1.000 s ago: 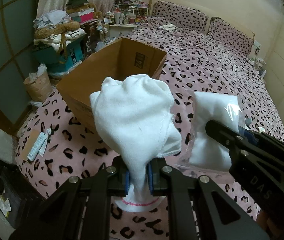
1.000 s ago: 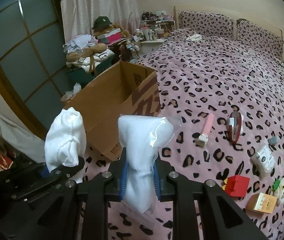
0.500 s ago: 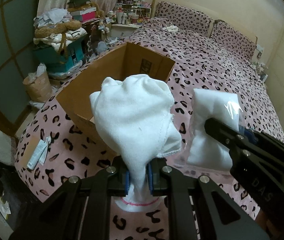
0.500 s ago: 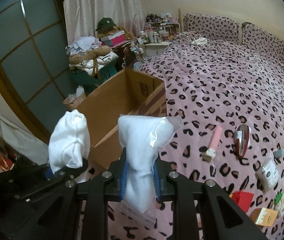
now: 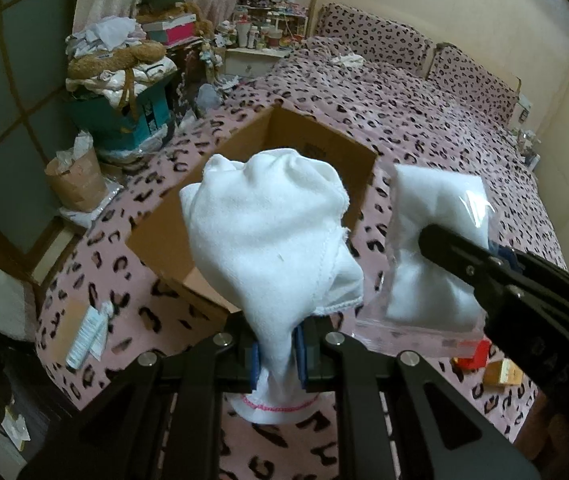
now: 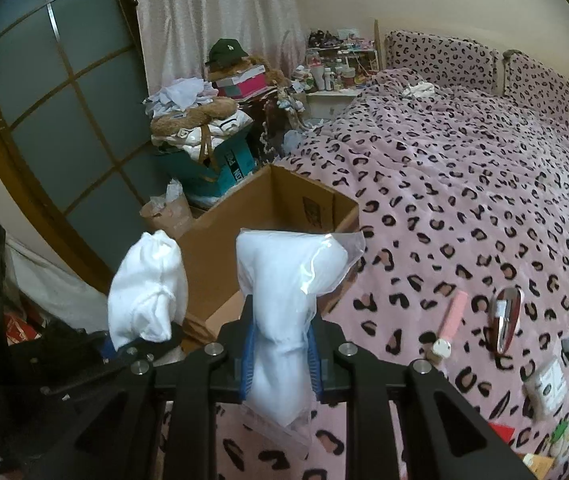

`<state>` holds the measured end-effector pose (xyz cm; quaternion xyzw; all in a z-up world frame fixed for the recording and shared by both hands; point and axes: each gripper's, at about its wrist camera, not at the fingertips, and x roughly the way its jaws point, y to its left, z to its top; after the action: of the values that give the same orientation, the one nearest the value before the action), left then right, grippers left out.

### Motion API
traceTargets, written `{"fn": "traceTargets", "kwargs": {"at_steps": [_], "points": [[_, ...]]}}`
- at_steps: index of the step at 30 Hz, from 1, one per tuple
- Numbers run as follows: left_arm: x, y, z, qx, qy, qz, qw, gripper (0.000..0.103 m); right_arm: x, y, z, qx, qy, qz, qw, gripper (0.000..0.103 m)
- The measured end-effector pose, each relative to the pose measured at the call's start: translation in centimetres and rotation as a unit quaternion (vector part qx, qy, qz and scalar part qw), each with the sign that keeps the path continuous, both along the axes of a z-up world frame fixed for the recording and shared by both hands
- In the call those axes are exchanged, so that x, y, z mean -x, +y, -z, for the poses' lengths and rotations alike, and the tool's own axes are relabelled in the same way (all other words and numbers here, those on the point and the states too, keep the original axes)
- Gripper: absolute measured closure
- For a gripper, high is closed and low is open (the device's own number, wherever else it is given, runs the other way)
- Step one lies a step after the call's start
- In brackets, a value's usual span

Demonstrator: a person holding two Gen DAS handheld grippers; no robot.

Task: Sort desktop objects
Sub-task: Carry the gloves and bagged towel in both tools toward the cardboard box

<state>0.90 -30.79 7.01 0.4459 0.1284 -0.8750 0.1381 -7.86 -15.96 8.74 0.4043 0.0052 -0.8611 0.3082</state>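
Leopard-print bed (image 6: 464, 184) carries small items at 4 o'clock, unsorted; each hand-held gripper, left (image 5: 278, 354) on a white sock (image 5: 268, 236), right (image 6: 280, 364) on a bagged cloth (image 6: 284, 292), is clamped short of the cardboard box (image 6: 280, 204).

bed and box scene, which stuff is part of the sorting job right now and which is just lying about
In the job:
- white cloth, in left tool
- bagged white item, in right tool
- open cardboard box

Lying about:
- green cap
- pink box
- paper bag
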Motion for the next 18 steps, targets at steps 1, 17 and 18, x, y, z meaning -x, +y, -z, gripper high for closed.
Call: {"fn": "traceTargets", "kwargs": {"at_steps": [1,17,18], "points": [[0.4,-0.5,-0.3,-0.003,0.003,-0.001,1.0,0.089,0.4,-0.4,-0.1,0.0,0.0,-0.002,1.0,0.082],[6.3,-6.2,1.7,-0.048,-0.014,-0.022,0.9985,0.089,6.6,-6.7,1.3,-0.021,-0.026,-0.024,0.999,0.081],[6.4,-6.4,1.9,-0.049,-0.015,-0.023,0.9984,0.089,6.9,-7.1,1.6,-0.028,-0.026,-0.024,0.999,0.081]]}}
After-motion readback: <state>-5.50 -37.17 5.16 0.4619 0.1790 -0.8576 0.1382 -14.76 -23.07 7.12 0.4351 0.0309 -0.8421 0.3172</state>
